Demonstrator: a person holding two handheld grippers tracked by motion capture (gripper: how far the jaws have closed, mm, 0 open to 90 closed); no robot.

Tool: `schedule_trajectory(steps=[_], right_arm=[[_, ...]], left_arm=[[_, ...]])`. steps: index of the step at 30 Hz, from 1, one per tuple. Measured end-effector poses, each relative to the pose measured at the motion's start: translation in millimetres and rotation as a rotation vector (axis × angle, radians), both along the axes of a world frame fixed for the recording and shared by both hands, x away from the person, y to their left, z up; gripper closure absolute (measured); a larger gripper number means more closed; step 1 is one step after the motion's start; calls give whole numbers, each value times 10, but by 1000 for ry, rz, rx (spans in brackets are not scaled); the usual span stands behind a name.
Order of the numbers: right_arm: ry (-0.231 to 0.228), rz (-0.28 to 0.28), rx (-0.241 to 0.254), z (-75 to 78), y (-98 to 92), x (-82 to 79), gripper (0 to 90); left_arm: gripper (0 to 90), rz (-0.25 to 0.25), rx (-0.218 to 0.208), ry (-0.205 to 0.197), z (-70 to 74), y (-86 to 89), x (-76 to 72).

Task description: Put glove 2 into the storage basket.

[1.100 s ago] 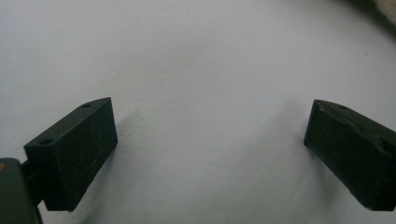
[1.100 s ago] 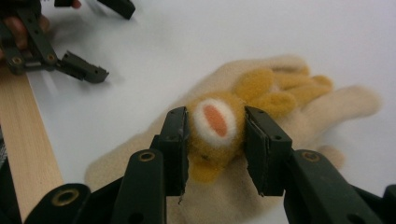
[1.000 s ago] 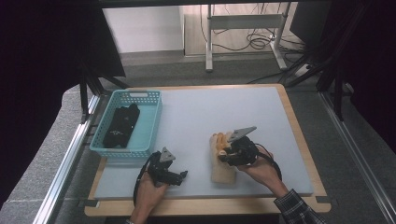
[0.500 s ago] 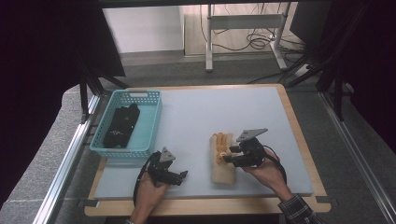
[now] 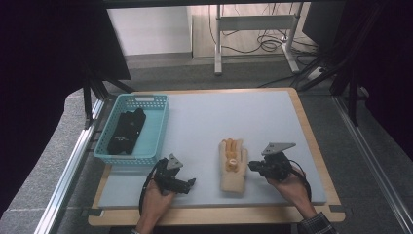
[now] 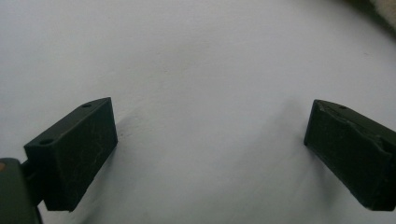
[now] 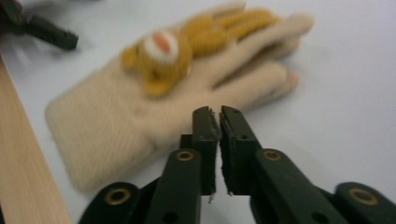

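Glove (image 5: 233, 165) flat on mat; right tongs (image 7: 218, 116) just closed, empty; left tongs (image 6: 210, 154) wide, empty.

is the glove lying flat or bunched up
Flat. The beige glove lies spread on the grey table, fingers straight out, bear patch facing up. The shut right tongs are beside it, gripping nothing.

right tool (image 7: 218, 119): jaws together, empty | beige glove (image 7: 140, 116): flat on table, just beyond tips

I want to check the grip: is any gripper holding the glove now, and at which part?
Nothing is held. The right gripper is shut beside the glove; the left gripper is open.
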State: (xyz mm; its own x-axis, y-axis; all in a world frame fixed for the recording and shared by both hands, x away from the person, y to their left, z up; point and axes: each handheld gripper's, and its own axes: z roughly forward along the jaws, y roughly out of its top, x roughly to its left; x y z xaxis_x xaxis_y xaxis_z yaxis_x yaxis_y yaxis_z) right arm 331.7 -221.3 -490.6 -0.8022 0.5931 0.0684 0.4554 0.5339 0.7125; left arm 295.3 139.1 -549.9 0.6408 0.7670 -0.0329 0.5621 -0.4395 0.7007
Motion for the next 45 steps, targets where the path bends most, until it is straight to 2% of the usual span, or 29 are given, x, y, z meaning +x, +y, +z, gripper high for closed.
schedule_trajectory(steps=[4, 7, 14, 17, 24, 29, 45], right_arm=[[35, 11, 11, -132, -59, -73, 879], [42, 32, 9, -210, -43, -121, 879], [50, 75, -3, -347, 147, -159, 878], [62, 83, 16, -366, 214, -156, 875], [49, 96, 33, -392, 380, -153, 846], [27, 96, 32, -408, 519, -134, 832], [8, 74, 33, -436, 846, -24, 833]], left_arm=[[29, 0, -1, 0, 0, 0, 0], [29, 0, 0, 0, 0, 0, 0], [29, 0, -1, 0, 0, 1, 0], [29, 0, -1, -1, 0, 1, 0], [31, 0, 0, -2, 1, 2, -2], [32, 0, 1, -3, 1, 2, -4], [56, 15, -6, 2, 6, 14, -31]])
